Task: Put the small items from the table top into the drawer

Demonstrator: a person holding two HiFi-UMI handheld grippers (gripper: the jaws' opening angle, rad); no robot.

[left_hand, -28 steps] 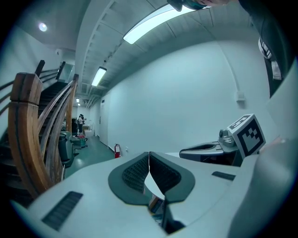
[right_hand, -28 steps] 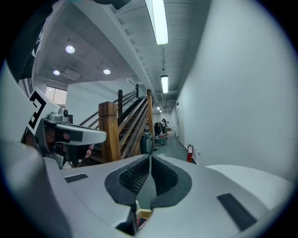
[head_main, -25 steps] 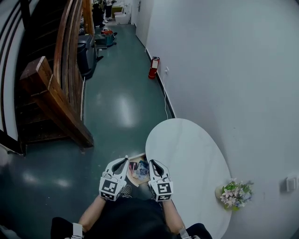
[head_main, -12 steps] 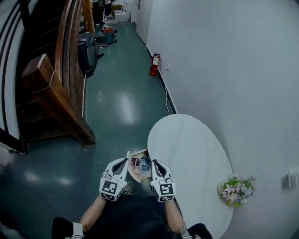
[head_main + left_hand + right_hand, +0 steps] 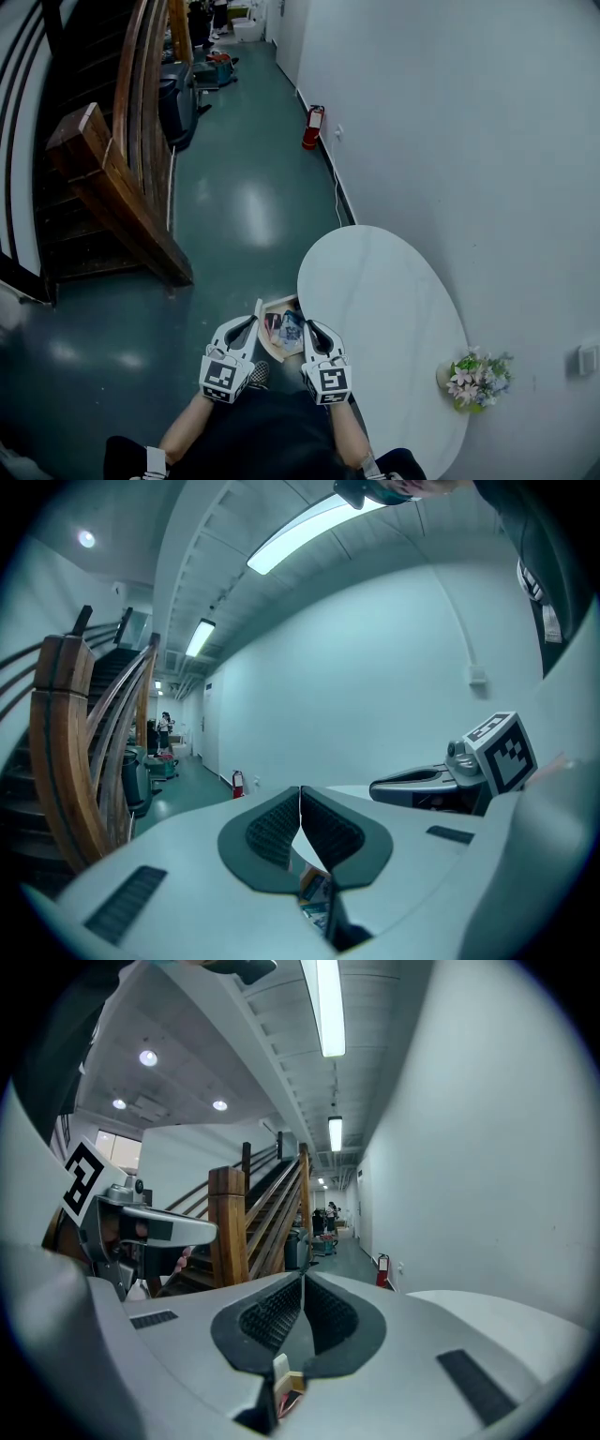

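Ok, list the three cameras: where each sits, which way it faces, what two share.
Head view: on the head, looking steeply down at table, drawer, forearms, left tongs, right tongs.
Left gripper view: on the left tongs, facing down the corridor; right tongs at right.
Right gripper view: on the right tongs, same heading; left tongs at left.
Shared: both gripper views show the red fire extinguisher.

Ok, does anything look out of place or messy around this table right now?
Nothing looks spilled or damaged. The white table top is bare apart from a small bunch of flowers by its wall-side edge. The drawer at its near side stands open with small items lying inside.
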